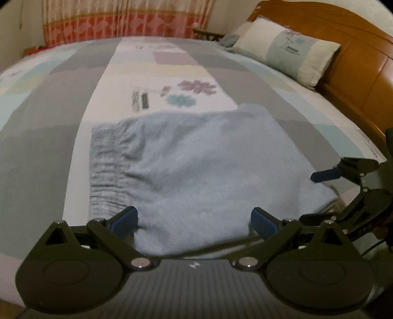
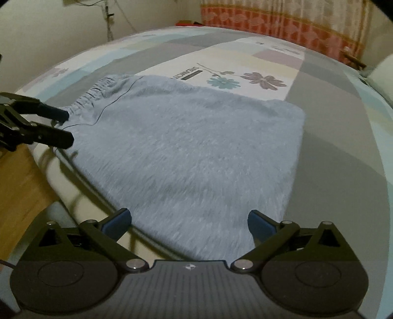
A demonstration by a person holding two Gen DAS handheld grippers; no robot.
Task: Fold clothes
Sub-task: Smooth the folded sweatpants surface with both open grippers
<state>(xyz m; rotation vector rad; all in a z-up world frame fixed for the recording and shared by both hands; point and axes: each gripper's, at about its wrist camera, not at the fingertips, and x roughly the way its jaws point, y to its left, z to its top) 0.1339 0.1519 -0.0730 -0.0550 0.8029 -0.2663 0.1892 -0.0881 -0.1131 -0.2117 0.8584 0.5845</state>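
A pale blue fleecy garment, folded into a rough rectangle with a gathered elastic waistband along one short side, lies flat on the patchwork bedspread, close to the bed's near edge and just in front of the printed flowers on the spread's pale middle strip. The left gripper hangs over the garment's near edge beside the waistband, its jaws spread wide with the fleece showing between the blue pads and nothing pinched; from the right wrist view its two dark fingers reach toward the waistband end, apart from each other. The right gripper hovers over the garment's other end, away from the waistband, jaws at full spread with only fabric beneath them, no grip. Beyond the garment, a pillow with a flower motif leans at the wooden headboard, and an orange-banded patterned curtain hangs behind the far side of the bed. Wooden floor shows below the bed edge nearest the garment.
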